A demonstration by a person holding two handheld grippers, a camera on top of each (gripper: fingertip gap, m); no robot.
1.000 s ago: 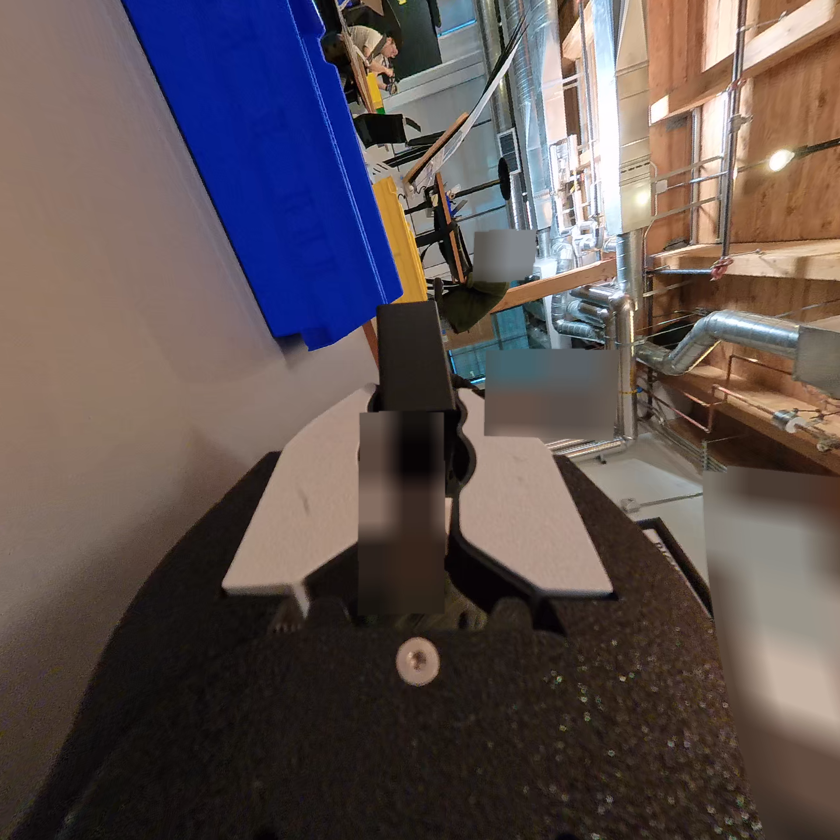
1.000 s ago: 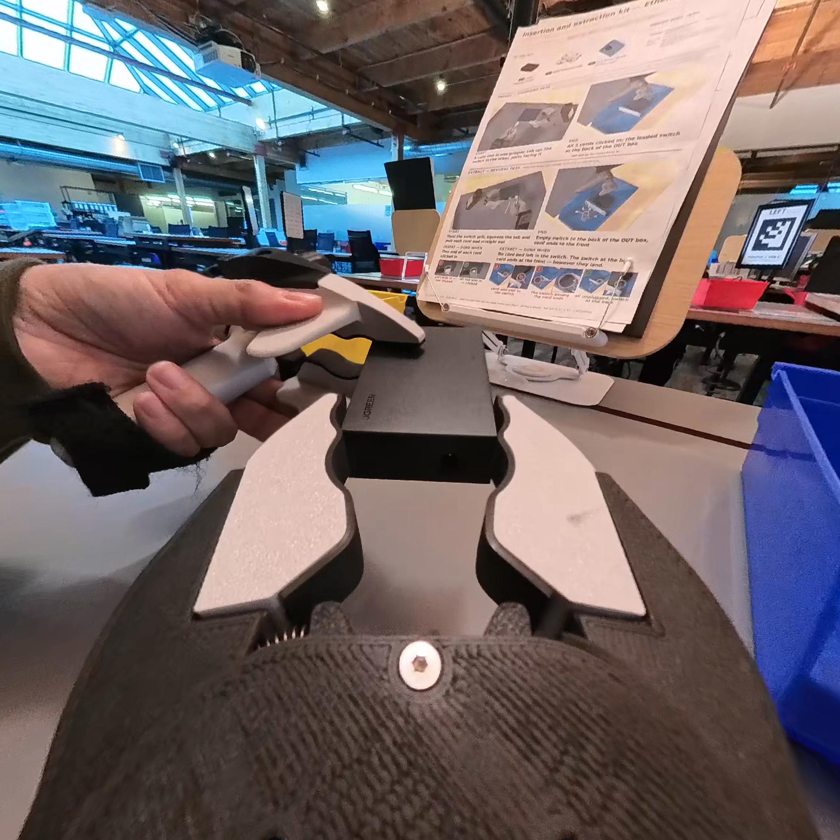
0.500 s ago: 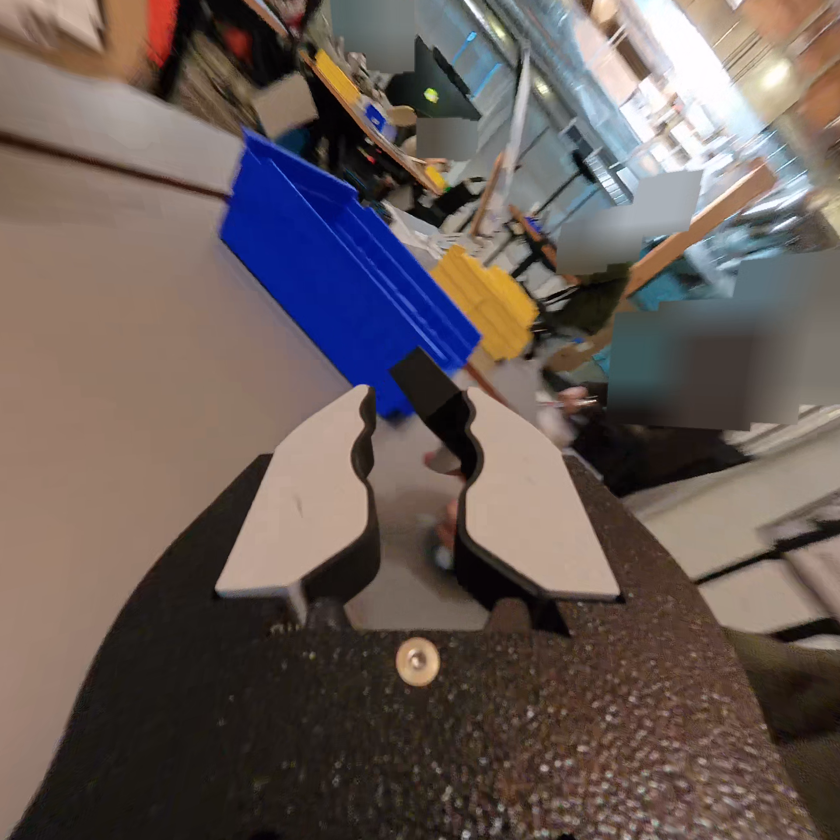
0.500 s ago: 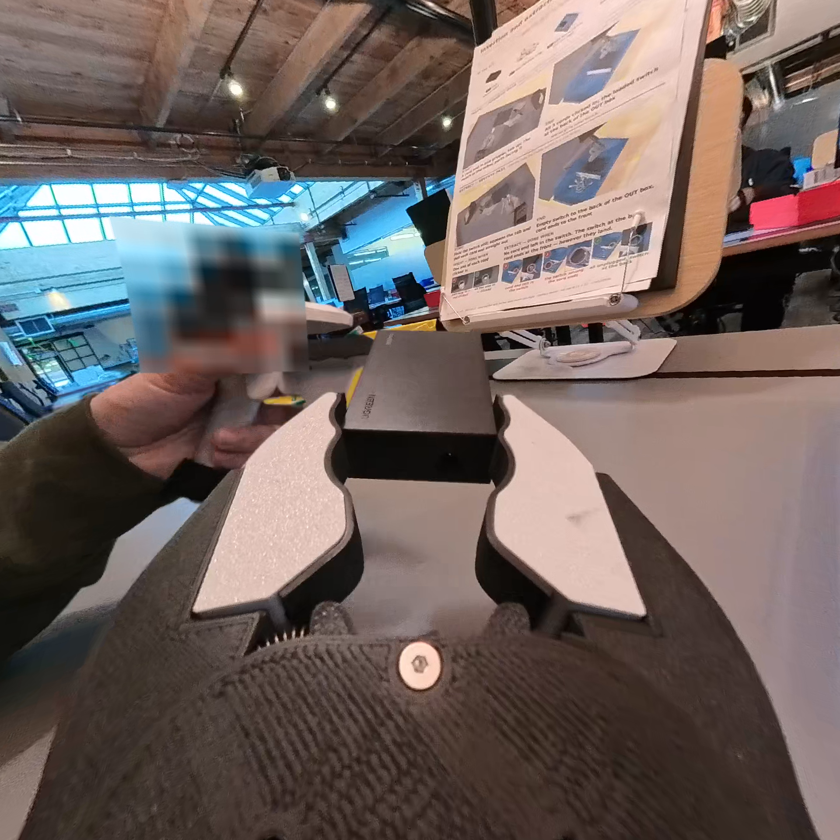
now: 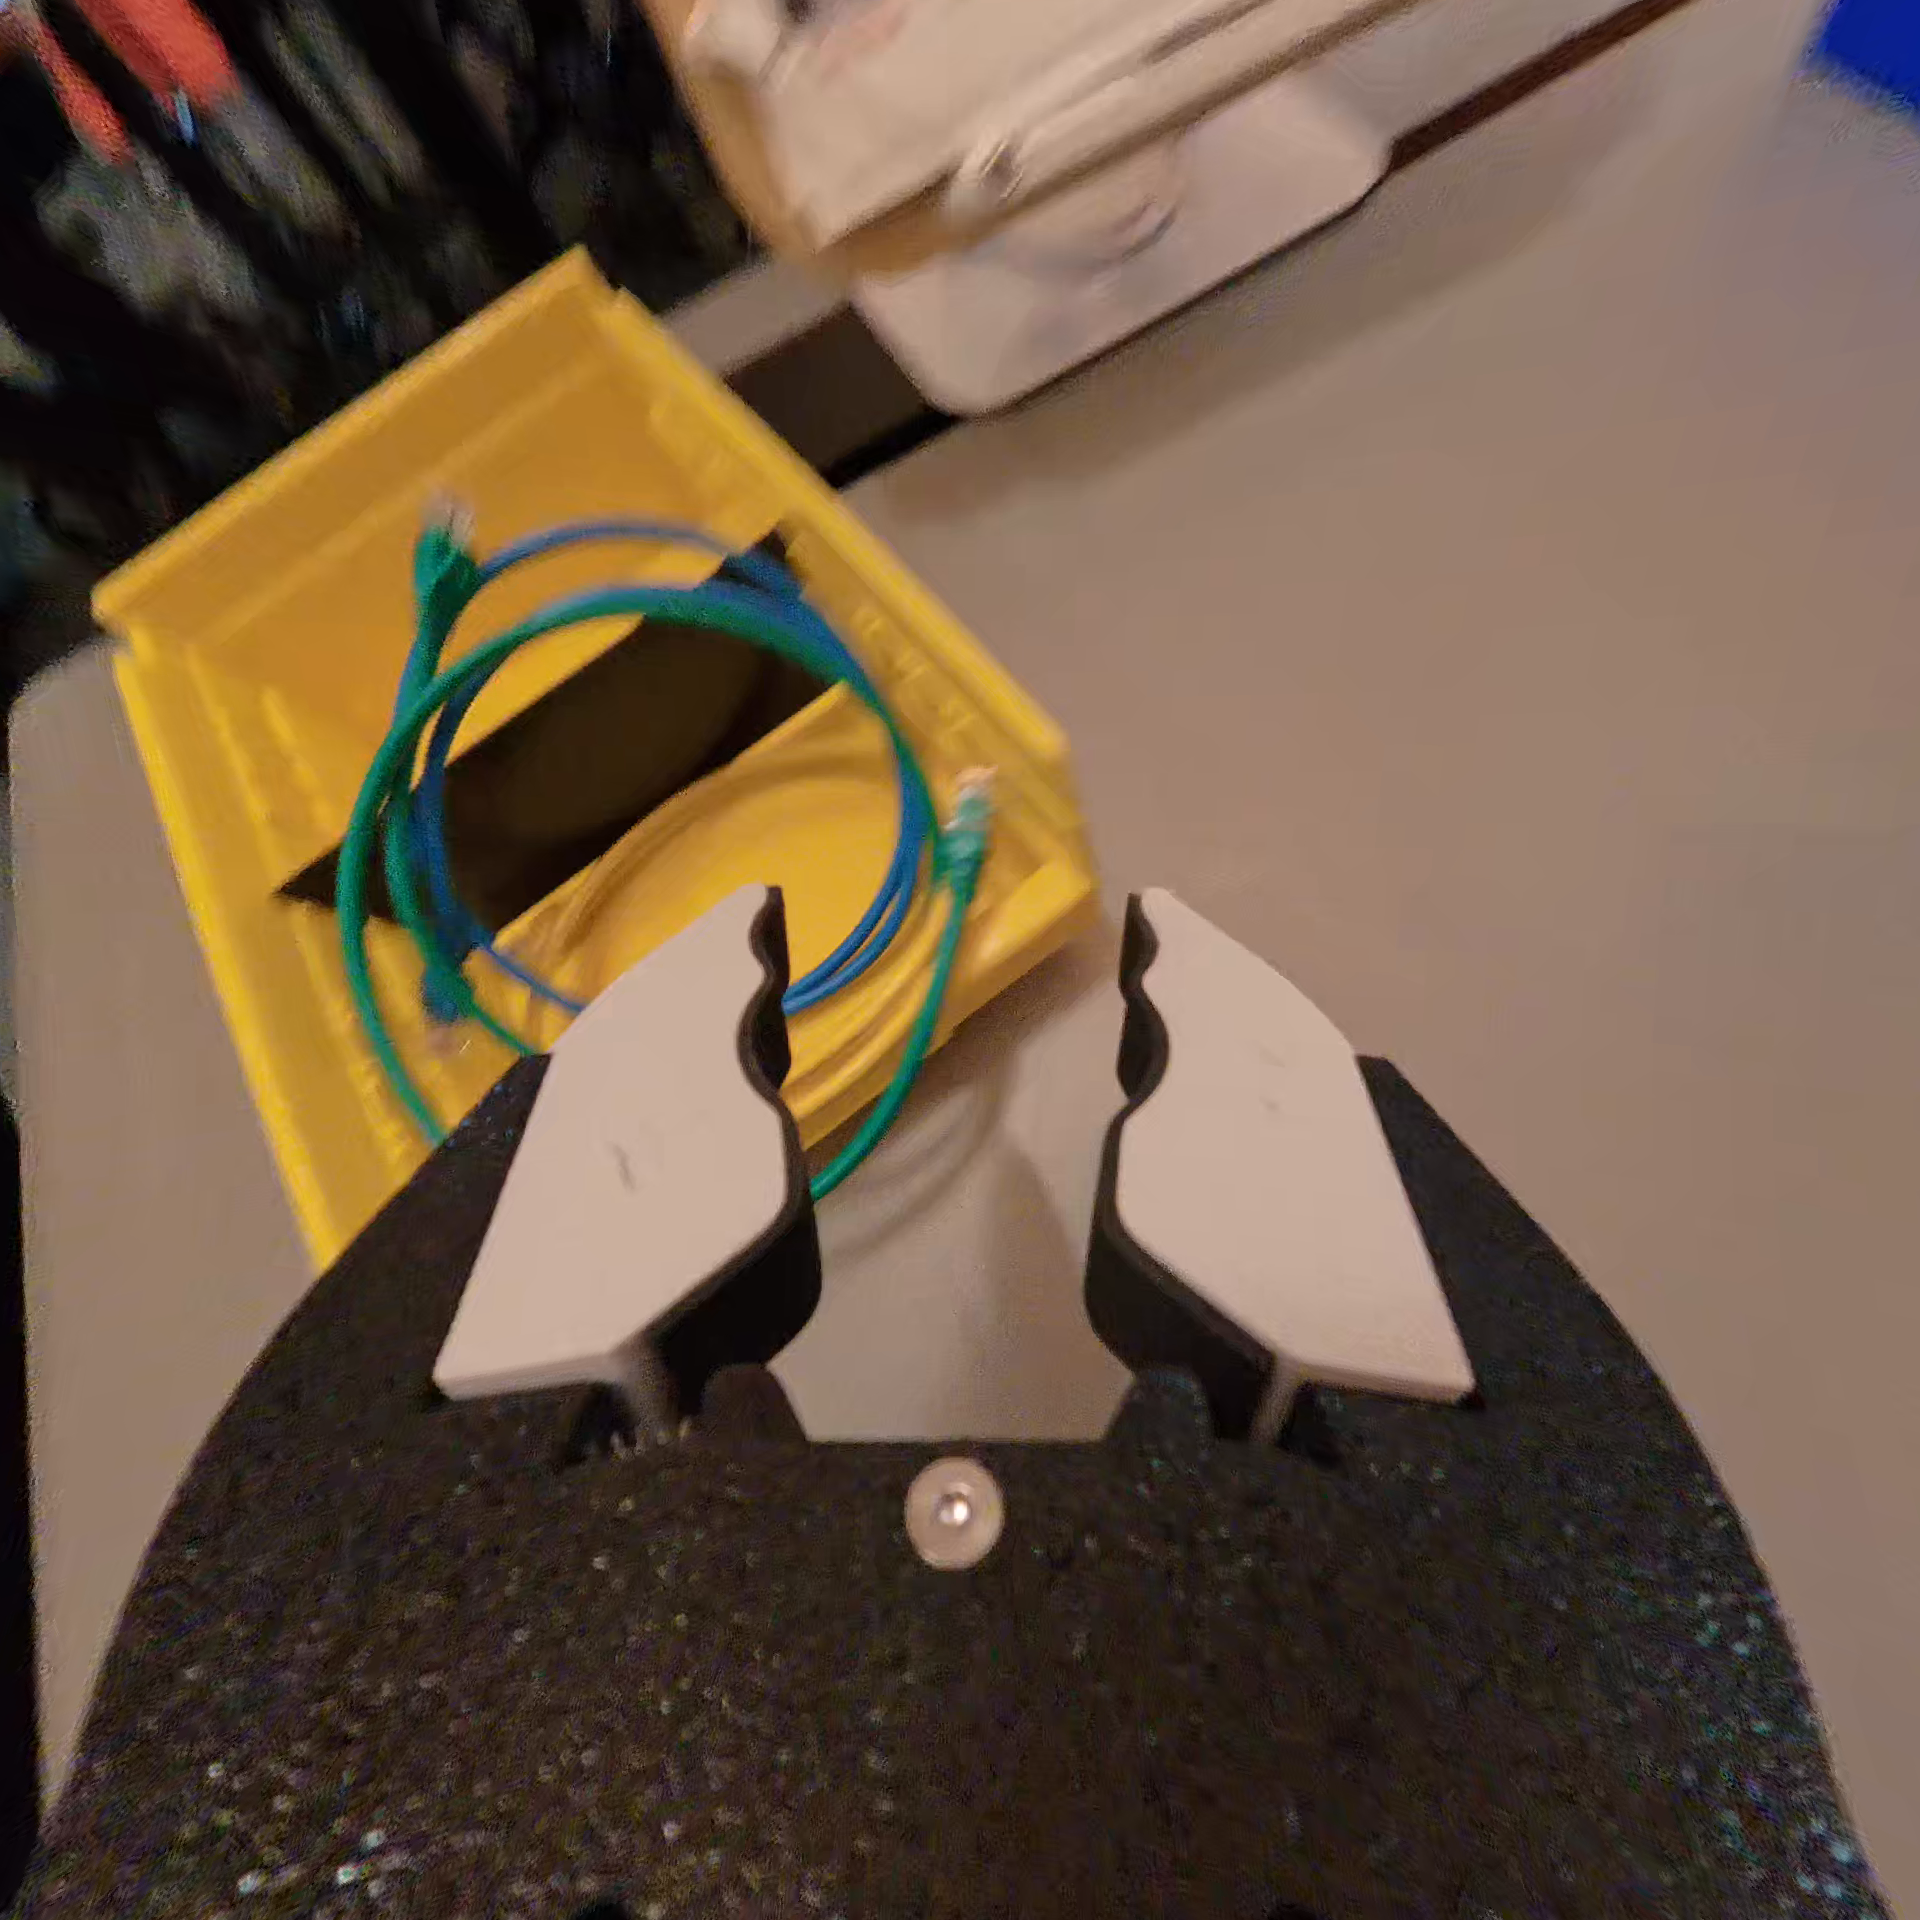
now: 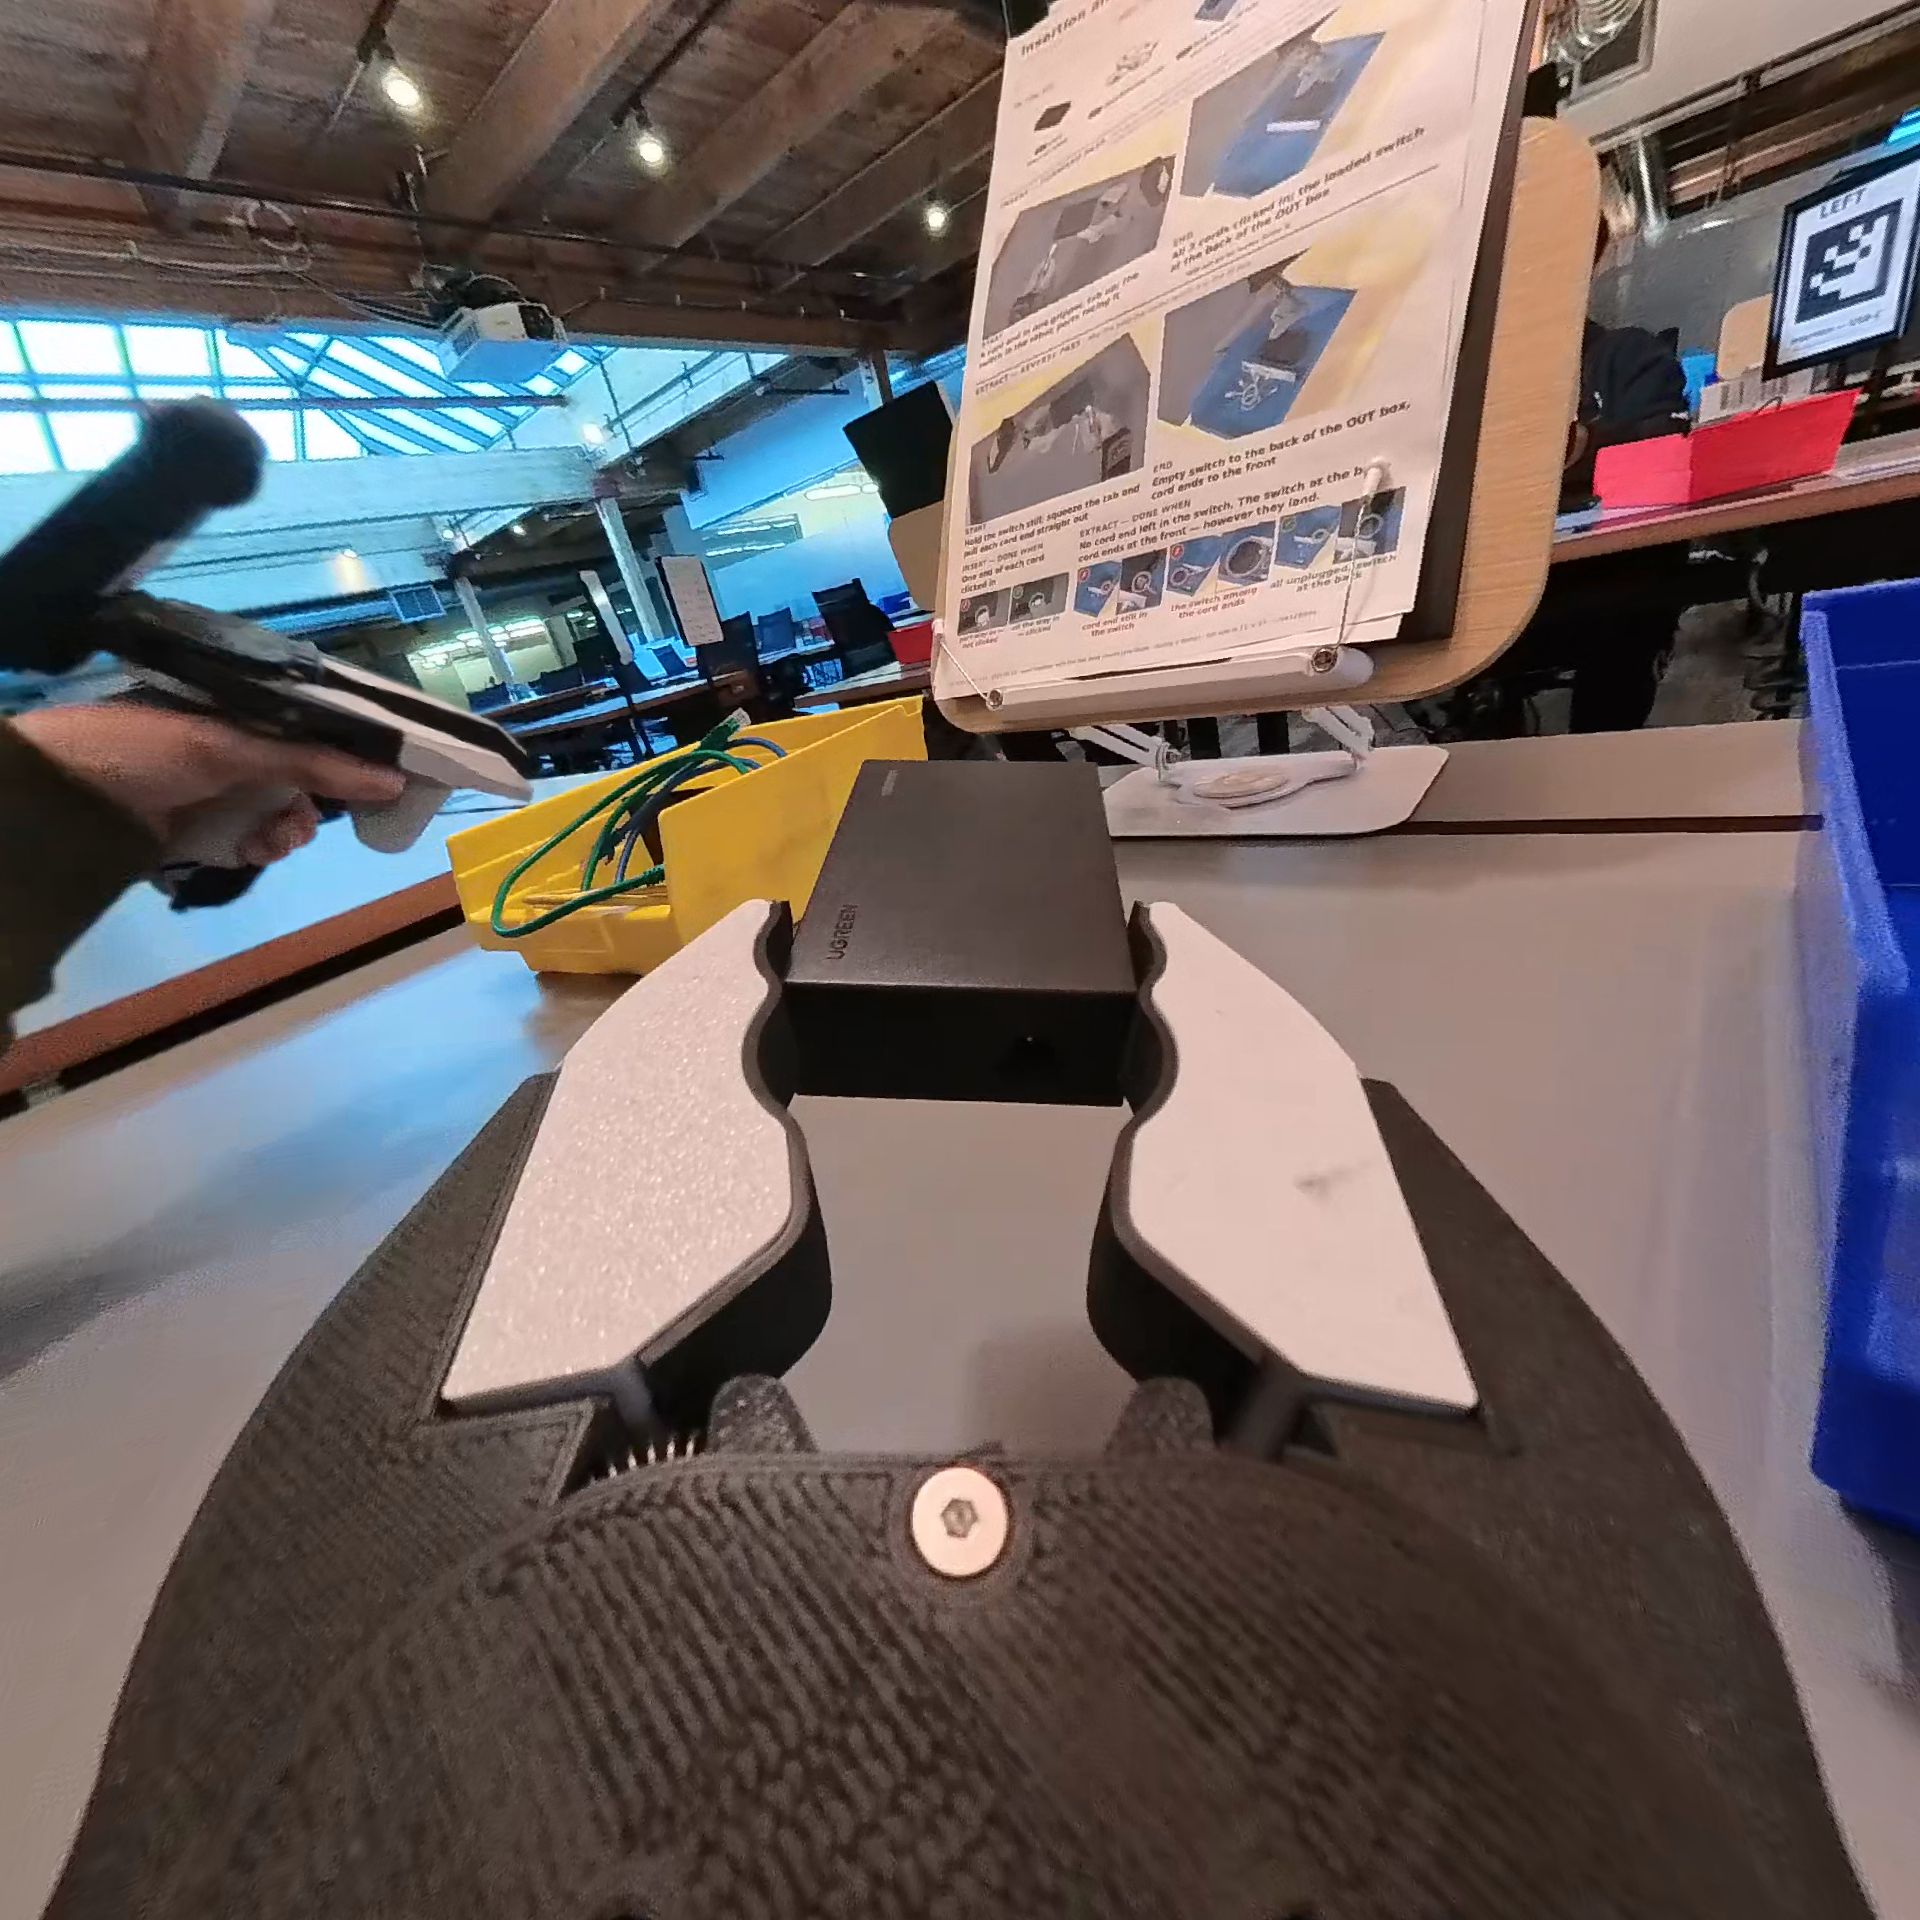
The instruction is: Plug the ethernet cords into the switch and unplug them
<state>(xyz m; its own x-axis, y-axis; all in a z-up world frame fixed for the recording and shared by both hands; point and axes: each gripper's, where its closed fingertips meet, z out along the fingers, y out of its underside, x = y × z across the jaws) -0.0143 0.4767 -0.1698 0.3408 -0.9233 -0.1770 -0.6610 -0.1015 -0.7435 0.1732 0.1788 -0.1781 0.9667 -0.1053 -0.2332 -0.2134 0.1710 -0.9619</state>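
My right gripper (image 6: 956, 925) is shut on the near end of the black switch (image 6: 966, 883), one finger on each side, low over the grey table (image 6: 1455, 987). My left gripper (image 5: 951, 914) is open and empty, hovering over the near corner of the yellow bin (image 5: 260, 665). A green cord (image 5: 358, 831) and a blue cord (image 5: 904, 831) lie coiled in that bin. In the right wrist view the left gripper (image 6: 499, 758), held by a hand, hangs above the yellow bin (image 6: 769, 831) and its cords (image 6: 582, 852), left of the switch.
A blue bin (image 6: 1860, 1039) stands close on the right of the switch. An instruction sheet on a wooden stand (image 6: 1226, 343) rises behind it, on a white base (image 5: 1091, 239). The table edge (image 6: 208, 987) runs along the left.
My left gripper has come off the switch, swung over the yellow bin and opened wide. My right gripper has kept hold of the switch and now shows the bins on both sides.
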